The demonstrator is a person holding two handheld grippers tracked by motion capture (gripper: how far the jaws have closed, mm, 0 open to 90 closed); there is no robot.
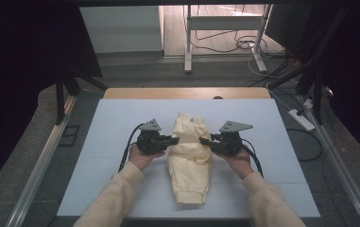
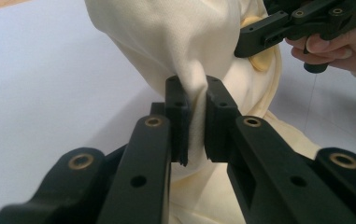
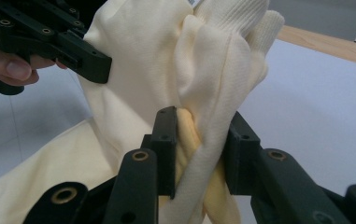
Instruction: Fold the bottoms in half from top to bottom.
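A cream-yellow folded garment (image 1: 190, 156) with a ribbed hem lies lengthwise in the middle of the white board (image 1: 111, 123). My left gripper (image 1: 174, 140) is shut on a fold of the garment (image 2: 194, 70) at its left side. In the left gripper view the cloth is pinched tight between the gripper's (image 2: 196, 122) jaws. My right gripper (image 1: 203, 140) is shut on a thicker bunch of the garment (image 3: 143, 56) at its right side; its (image 3: 199, 149) jaws hold several layers. Each gripper view also catches the other gripper farther off against the cloth, the right gripper (image 2: 255, 37) and the left gripper (image 3: 94, 65).
The white board lies on a wooden table (image 1: 187, 92). Metal rails (image 1: 40, 165) run along both sides. Behind the table are a stand's legs (image 1: 187, 42), cables on the floor (image 1: 244, 45) and a power strip (image 1: 301, 119) at the right.
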